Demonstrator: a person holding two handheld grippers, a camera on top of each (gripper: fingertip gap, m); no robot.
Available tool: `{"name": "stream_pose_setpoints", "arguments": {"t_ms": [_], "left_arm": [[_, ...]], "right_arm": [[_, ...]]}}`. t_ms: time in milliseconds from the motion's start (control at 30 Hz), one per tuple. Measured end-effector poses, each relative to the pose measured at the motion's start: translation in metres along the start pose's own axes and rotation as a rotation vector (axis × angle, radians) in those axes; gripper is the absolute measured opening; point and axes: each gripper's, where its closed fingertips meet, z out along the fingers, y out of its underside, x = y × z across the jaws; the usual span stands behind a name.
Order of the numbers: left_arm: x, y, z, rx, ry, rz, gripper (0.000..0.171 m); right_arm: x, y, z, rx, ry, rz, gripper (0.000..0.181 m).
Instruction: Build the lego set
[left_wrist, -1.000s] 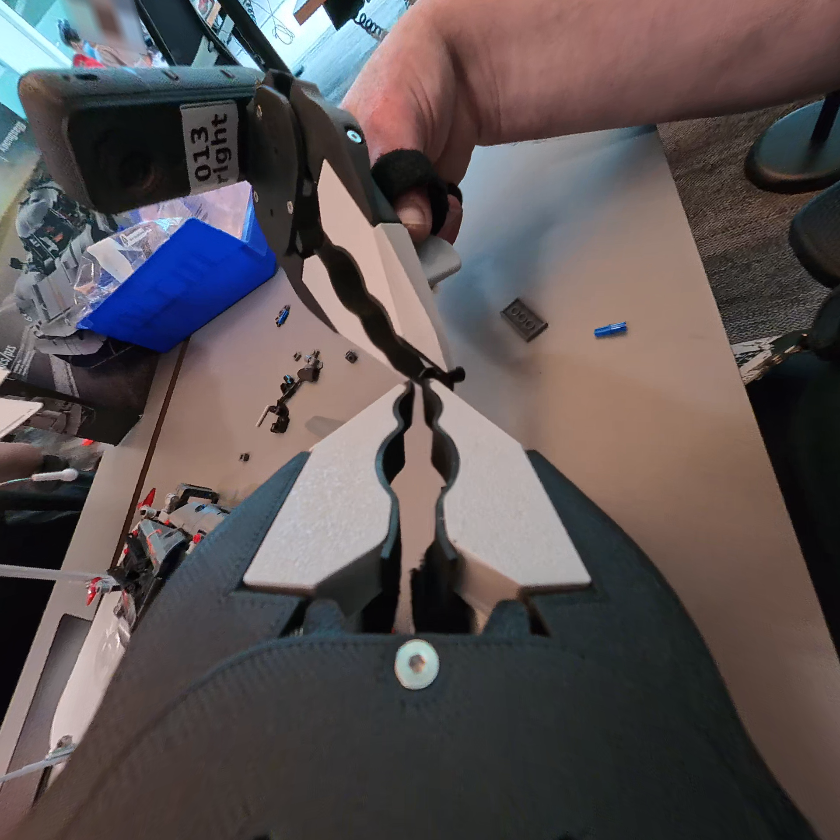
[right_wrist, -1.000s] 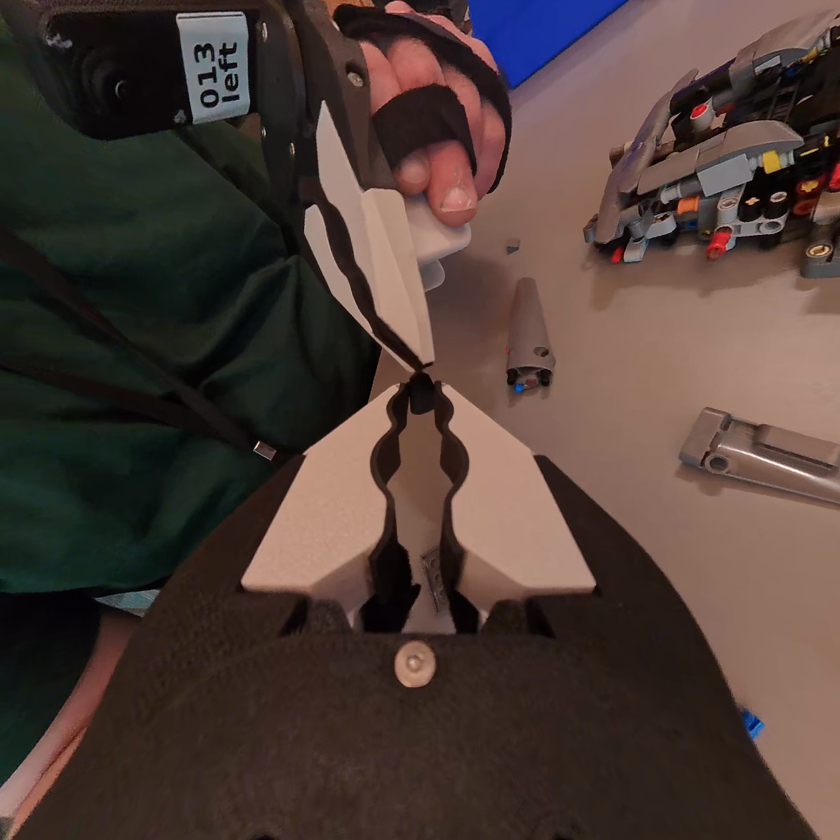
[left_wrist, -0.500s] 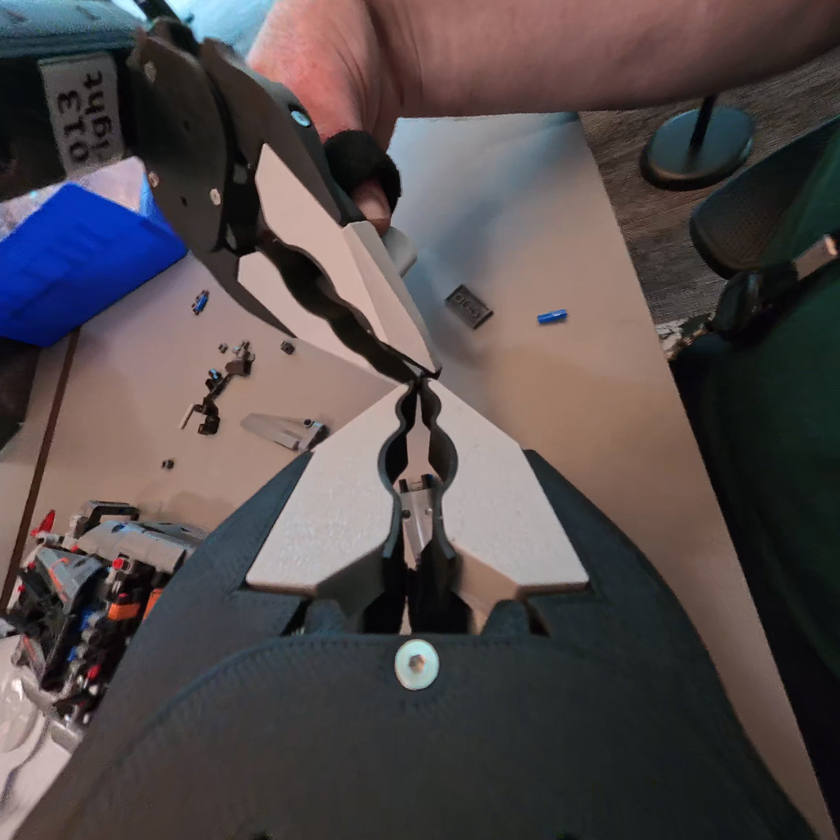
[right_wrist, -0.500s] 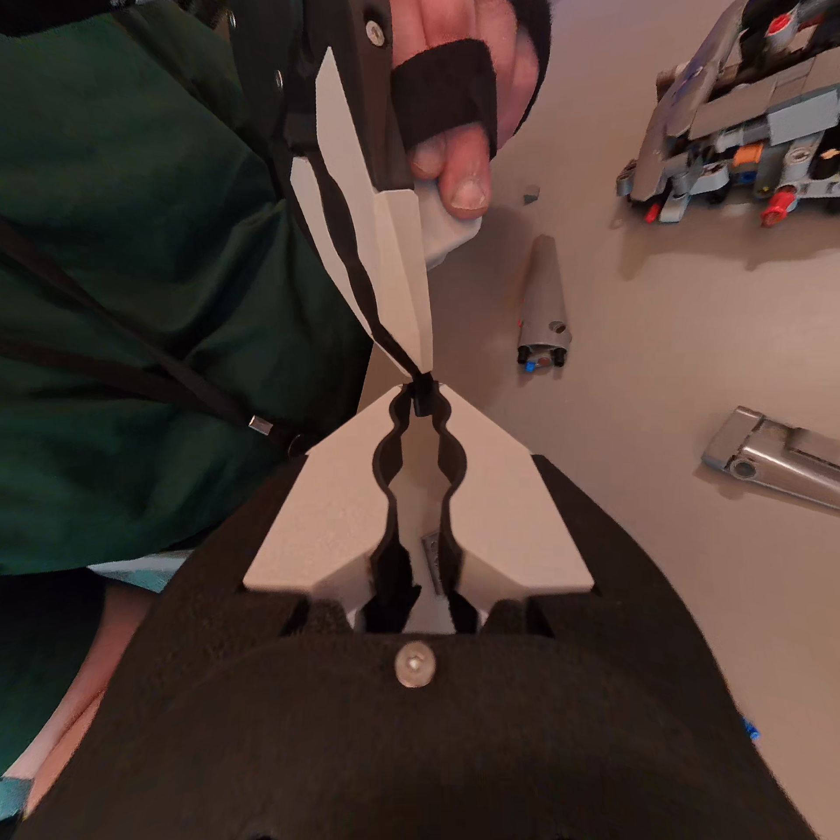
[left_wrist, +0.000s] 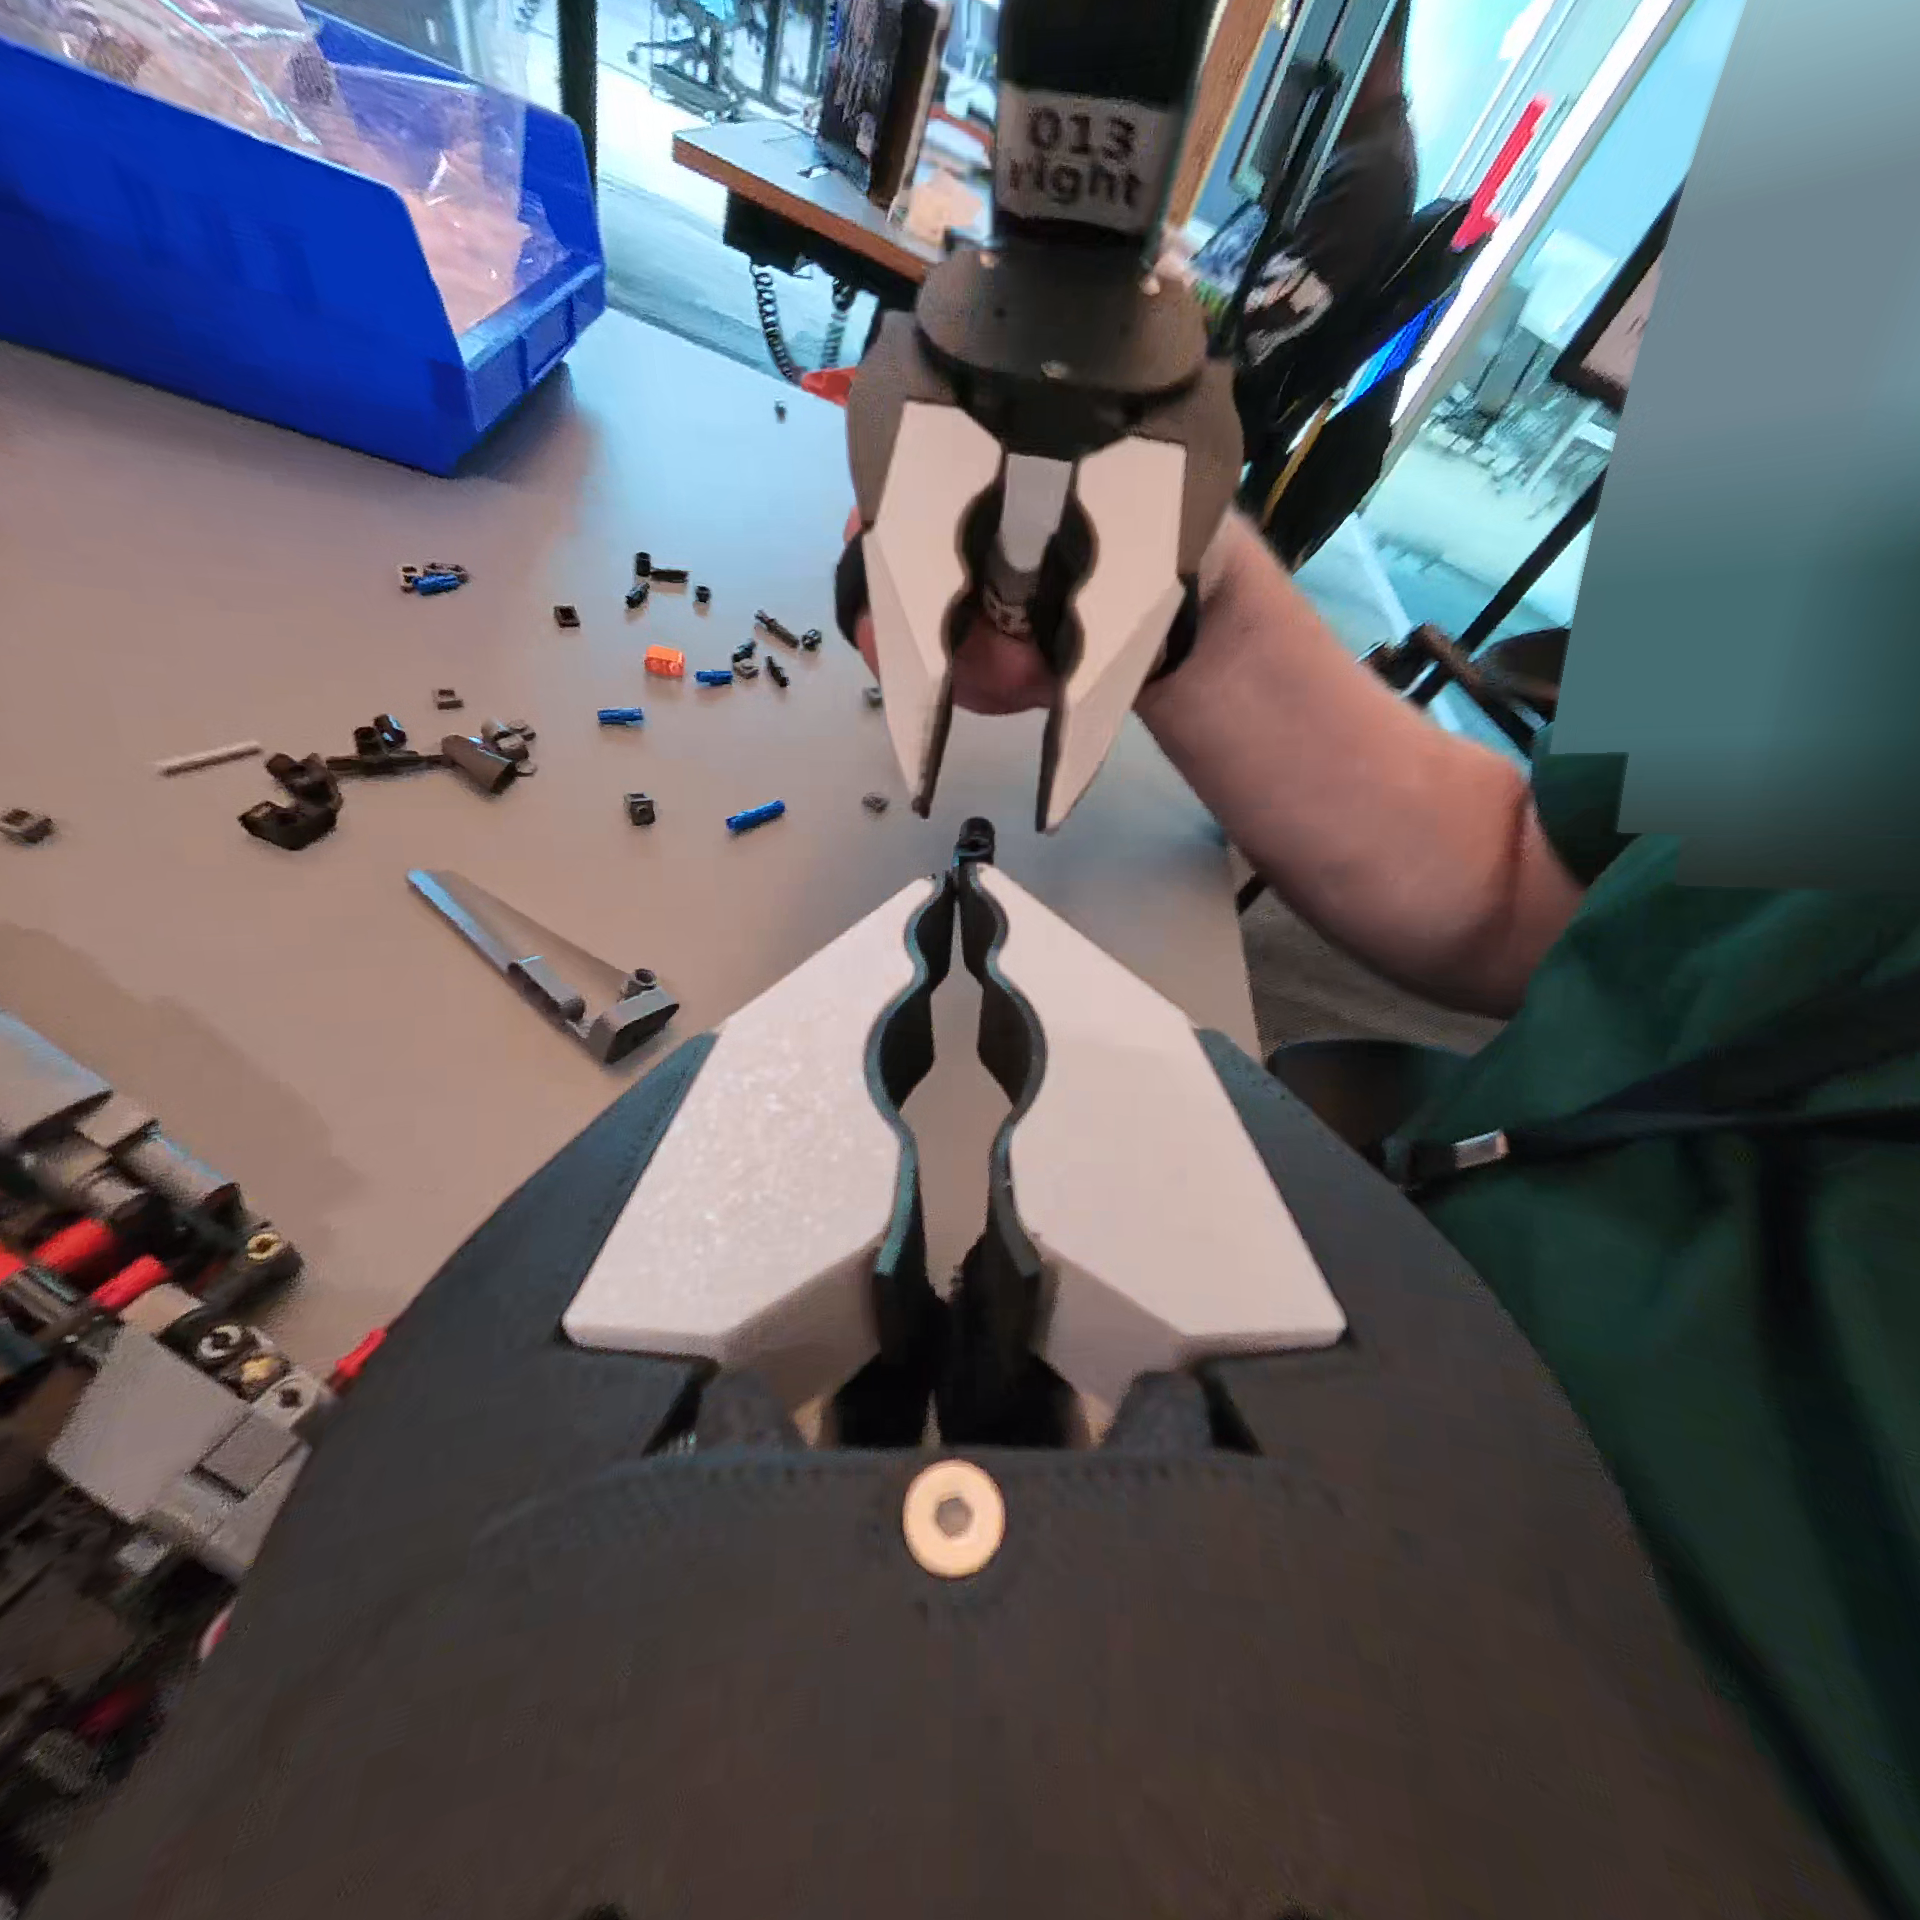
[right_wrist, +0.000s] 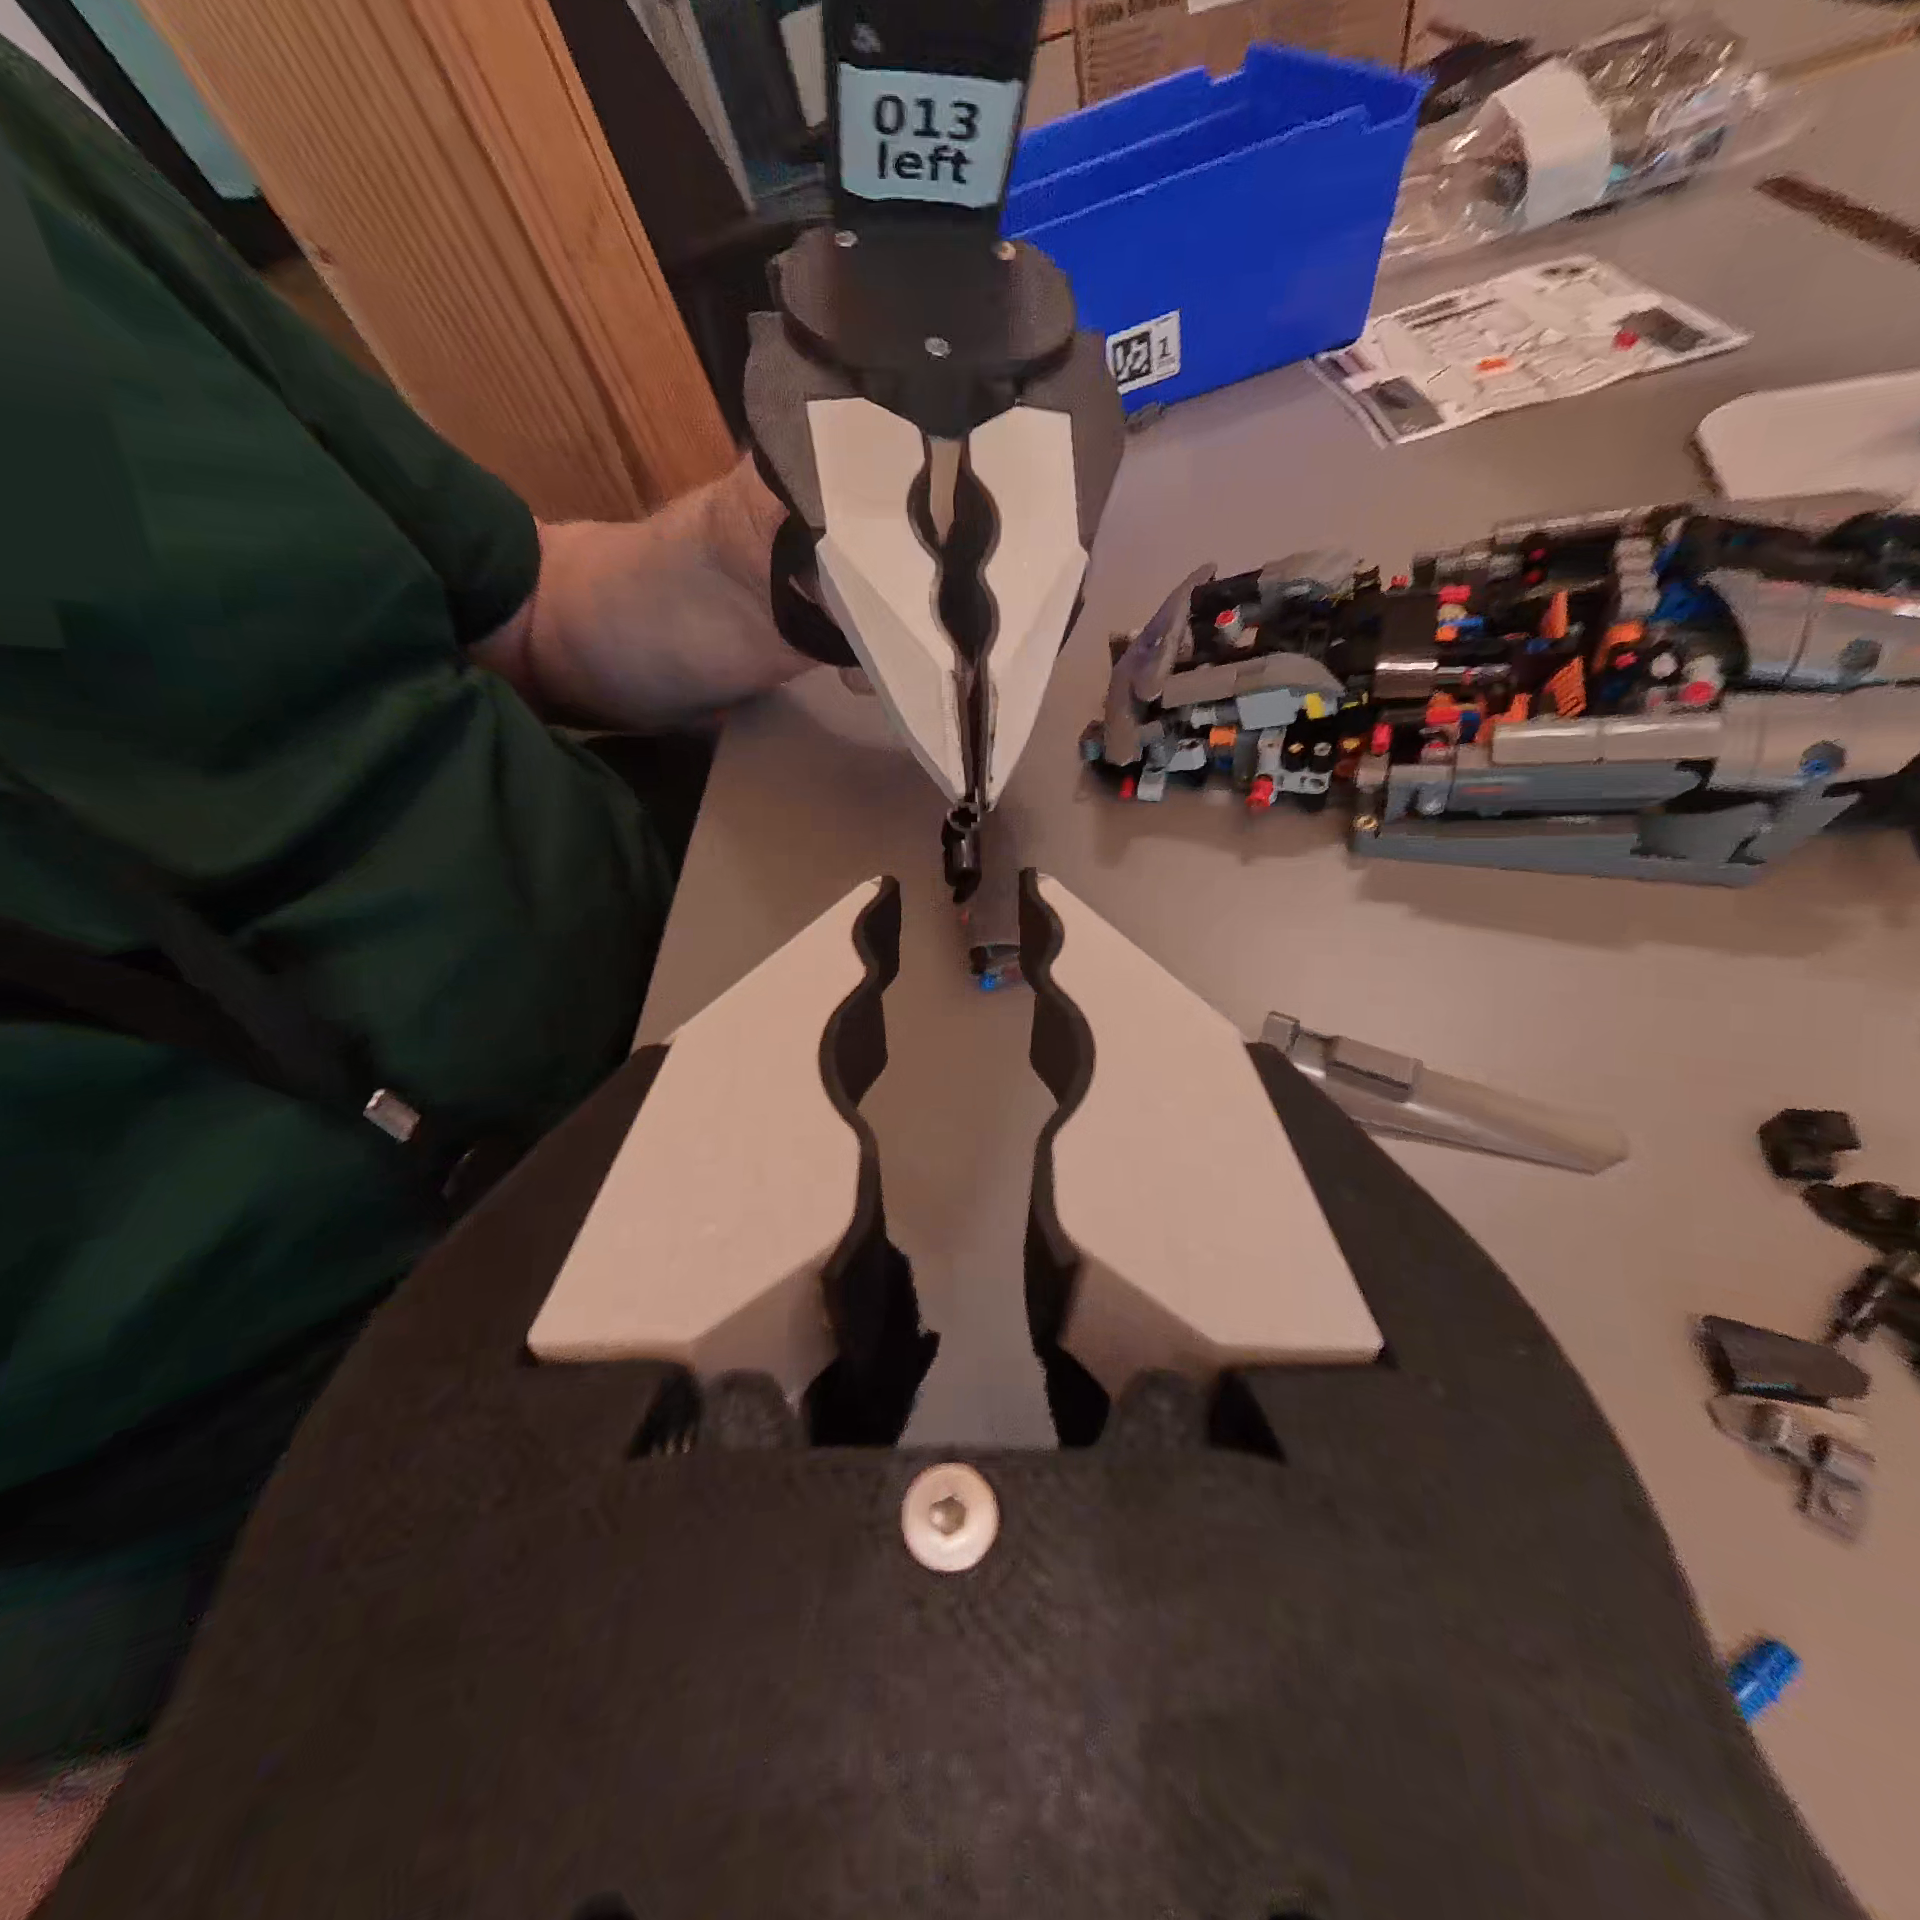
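Between tips: left gripper (left_wrist: 961, 883) pinching small black pin (left_wrist: 974, 834); right gripper (right_wrist: 951, 883) spread.

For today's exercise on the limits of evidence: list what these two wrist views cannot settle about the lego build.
- Small black piece in the left tongs: too small to identify in either view.
- Lego model: cut by the left view's edge; blurred in the right view.
- Blue bin: contents obscured by glare on plastic bags.
- Dark parts, right view: motion-blurred.
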Motion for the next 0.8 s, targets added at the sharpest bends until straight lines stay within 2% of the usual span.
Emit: {"name": "stream_pose_setpoints", "arguments": {"t_ms": [233, 300, 533, 700, 800], "left_arm": [[-0.003, -0.004, 0.0, 0.047, 0.082, -0.18, 0.0], [-0.002, -0.007, -0.001, 0.069, 0.117, -0.231, 0.0], [-0.003, -0.007, -0.001, 0.081, 0.154, -0.294, 0.0], [-0.003, -0.008, 0.0, 0.082, 0.136, -0.257, 0.0], [-0.007, -0.005, -0.002, 0.056, 0.045, -0.161, 0.005]], "right_arm": [[0.009, -0.003, 0.006, -0.007, 0.159, -0.081, 0.013], [0.004, -0.007, 0.007, 0.018, 0.147, -0.104, 0.005], [0.003, -0.01, 0.006, 0.085, 0.096, 0.012, 0.005], [0.002, -0.007, 0.005, 0.096, 0.076, 0.056, 0.005], [0.003, 0.006, -0.006, 0.046, 0.104, 0.065, 0.005]]}}
